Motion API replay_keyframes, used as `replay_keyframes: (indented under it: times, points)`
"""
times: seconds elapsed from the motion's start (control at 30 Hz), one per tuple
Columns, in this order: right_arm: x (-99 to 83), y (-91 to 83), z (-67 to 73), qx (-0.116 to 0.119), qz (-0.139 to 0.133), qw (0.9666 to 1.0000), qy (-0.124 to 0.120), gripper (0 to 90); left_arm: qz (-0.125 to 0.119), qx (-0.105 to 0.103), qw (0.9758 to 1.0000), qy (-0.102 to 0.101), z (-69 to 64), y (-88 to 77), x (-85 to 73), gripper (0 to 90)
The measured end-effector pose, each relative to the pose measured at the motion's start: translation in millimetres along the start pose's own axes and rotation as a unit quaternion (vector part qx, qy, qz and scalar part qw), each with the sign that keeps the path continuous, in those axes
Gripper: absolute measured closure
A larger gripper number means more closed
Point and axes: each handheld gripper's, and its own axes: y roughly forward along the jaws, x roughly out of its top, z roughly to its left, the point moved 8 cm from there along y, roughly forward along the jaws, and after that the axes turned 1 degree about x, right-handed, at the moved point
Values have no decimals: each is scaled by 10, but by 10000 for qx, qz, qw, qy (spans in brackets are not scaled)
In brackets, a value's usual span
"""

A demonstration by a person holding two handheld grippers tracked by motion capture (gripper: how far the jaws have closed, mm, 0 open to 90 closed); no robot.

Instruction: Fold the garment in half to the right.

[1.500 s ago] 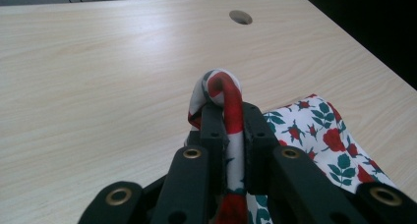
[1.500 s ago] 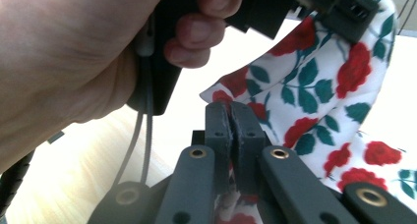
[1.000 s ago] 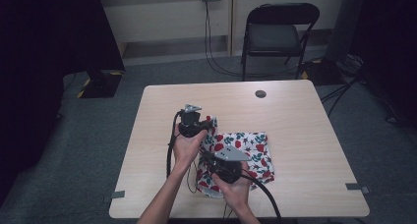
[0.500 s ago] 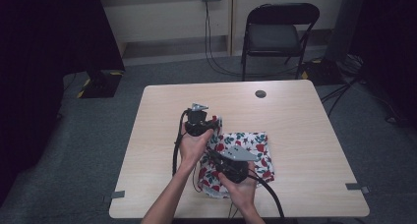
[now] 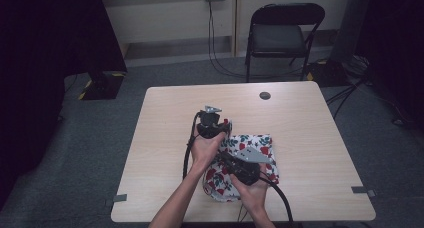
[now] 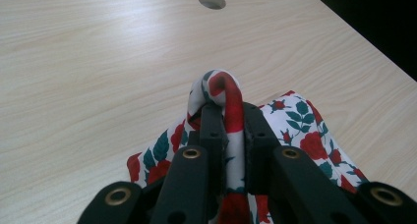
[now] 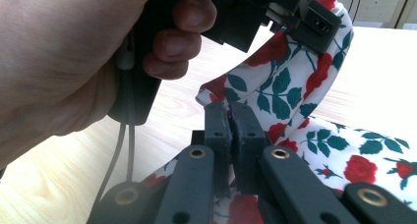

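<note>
A white cloth printed with red roses and green leaves [image 5: 250, 153] lies on the light wooden table [image 5: 310, 138], partly folded. My left gripper [image 5: 222, 125] is shut on a bunched edge of the cloth [image 6: 223, 94], which pokes up between its black jaws. My right gripper [image 5: 225, 158] is shut on another part of the cloth [image 7: 295, 67] close by. In the right gripper view the left hand [image 7: 59, 62] and its gripper body loom just ahead, with the cloth arching up from one grip to the other.
A round dark hole [image 5: 265, 95] marks the table's far side, also in the left gripper view [image 6: 212, 0]. A black folding chair [image 5: 282, 35] stands behind the table. Black cables [image 5: 187, 153] trail from both grippers toward the near edge.
Both hands have shifted a little to the right across the table, carrying the pinched cloth edges with them. Both grips stay shut.
</note>
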Motion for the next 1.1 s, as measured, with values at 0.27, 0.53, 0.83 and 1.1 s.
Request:
replay_keyframes:
  times: [0.27,0.53,0.83,1.1]
  points:
    - [-51,-27,-104,-88,38,9999,84,873,15,-41,10000,26,-53,77,-3,826]
    - [-107,-27,-159,-113,84,9998,166,872,93,-60,9999,83,-105,135,-26,827]
    - [-145,-72,-263,-222,113,9994,239,871,118,-62,9999,108,-168,212,-25,821]
    - [-182,-96,-351,-277,141,9989,339,871,149,-98,9998,95,-222,300,-38,820]
